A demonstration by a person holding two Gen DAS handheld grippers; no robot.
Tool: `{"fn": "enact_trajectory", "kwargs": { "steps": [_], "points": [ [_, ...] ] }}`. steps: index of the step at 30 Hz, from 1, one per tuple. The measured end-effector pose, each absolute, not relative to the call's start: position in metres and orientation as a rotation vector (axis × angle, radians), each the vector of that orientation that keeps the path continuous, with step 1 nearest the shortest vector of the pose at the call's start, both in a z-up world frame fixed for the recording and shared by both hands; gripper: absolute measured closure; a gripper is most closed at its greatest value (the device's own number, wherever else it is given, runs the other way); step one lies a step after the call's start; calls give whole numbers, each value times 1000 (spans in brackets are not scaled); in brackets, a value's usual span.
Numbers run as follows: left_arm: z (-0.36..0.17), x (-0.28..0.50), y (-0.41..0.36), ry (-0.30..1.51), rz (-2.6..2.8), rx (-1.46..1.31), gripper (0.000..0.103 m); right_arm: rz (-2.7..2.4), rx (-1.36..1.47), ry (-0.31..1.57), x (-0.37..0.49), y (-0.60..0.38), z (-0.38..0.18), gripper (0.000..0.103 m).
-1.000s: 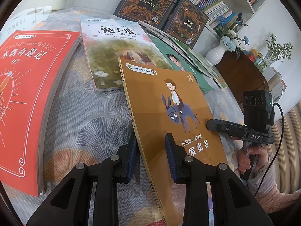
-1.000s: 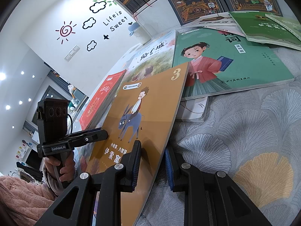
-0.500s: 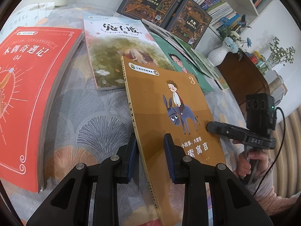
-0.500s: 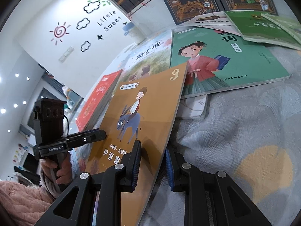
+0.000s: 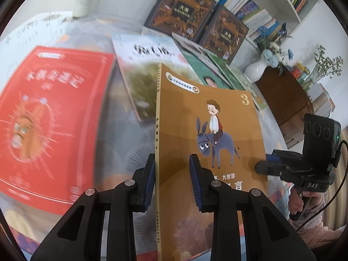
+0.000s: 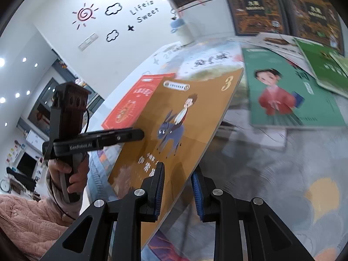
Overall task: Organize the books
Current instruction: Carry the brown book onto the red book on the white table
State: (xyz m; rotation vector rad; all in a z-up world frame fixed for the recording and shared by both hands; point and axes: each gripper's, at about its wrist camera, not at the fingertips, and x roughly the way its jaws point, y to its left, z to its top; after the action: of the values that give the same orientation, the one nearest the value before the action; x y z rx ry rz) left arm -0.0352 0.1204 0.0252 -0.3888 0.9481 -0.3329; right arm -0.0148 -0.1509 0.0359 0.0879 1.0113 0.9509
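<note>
Both hand-held grippers are clamped on one book, the orange book point(image 5: 208, 134) with a boy on a donkey and a "3" on its cover.

Left hand-held gripper point(image 5: 171, 184): jaws closed on the book's spine edge near its lower end, one blue pad on the spine side, the other pressed on the front cover. The book stands tilted, clear of the surface point(image 5: 121, 143), which carries a grey leaf-pattern cloth.

Right hand-held gripper point(image 6: 177, 189): jaws closed on the book's opposite, open edge near the lower corner, cover on one side and back on the other. In the left wrist view it shows to the right of the book, held by a hand point(image 5: 298, 202) in a pink sleeve. In the right wrist view the left unit shows to the left, its fingers reaching to the spine.

Other books lie flat beyond the grippers. A red book point(image 5: 47, 121) is left of the left hand-held gripper. A pale illustrated book point(image 5: 150, 54) lies ahead of it, partly behind the orange one. A green book point(image 6: 289, 93) showing a figure in a red robe lies ahead and right of the right hand-held gripper. Two dark ornate books point(image 5: 180, 10) lean upright at the far end. A white vase point(image 5: 256, 71) stands on a dark cabinet, far right.

Background is motion-blurred in both views.
</note>
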Motion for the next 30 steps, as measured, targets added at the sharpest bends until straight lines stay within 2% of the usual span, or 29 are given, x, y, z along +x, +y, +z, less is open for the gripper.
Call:
{"fn": "enact_trajectory", "kwargs": {
  "steps": [20,30],
  "points": [
    [87,-22,212,792,-187,-315,75,1076,-4,937,7,-40,78,77],
    [79,-7,273,782,-223,-323,72,1103,-36,968,22,23,68,77]
  ]
}}
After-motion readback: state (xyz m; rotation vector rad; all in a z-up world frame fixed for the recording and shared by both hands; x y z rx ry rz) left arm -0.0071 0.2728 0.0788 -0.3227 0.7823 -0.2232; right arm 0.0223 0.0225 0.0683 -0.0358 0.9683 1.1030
